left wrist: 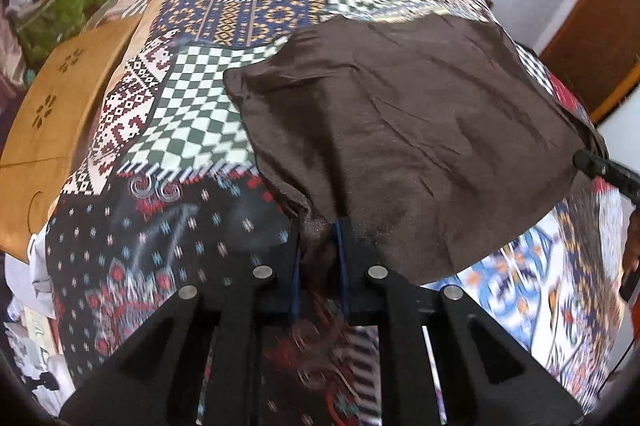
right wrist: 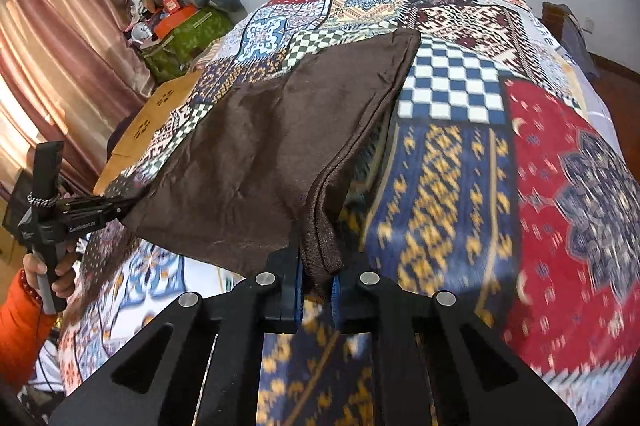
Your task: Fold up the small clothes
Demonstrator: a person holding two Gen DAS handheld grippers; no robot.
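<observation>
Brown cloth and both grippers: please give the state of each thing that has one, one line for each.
brown cloth: near edge lifted at two corners, far part lying on the patchwork bedspread, creased.
left gripper: shut on one near corner of the brown cloth.
right gripper: shut on the other near corner, where the fabric is bunched.
patchwork bedspread: spread over the bed, partly covered.

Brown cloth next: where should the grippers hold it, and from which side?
Hold the brown cloth by its two near corners, coming from the near edge. It lies spread over the patchwork cover, so those corners are easiest to reach. The left gripper and right gripper already pinch them.
</observation>
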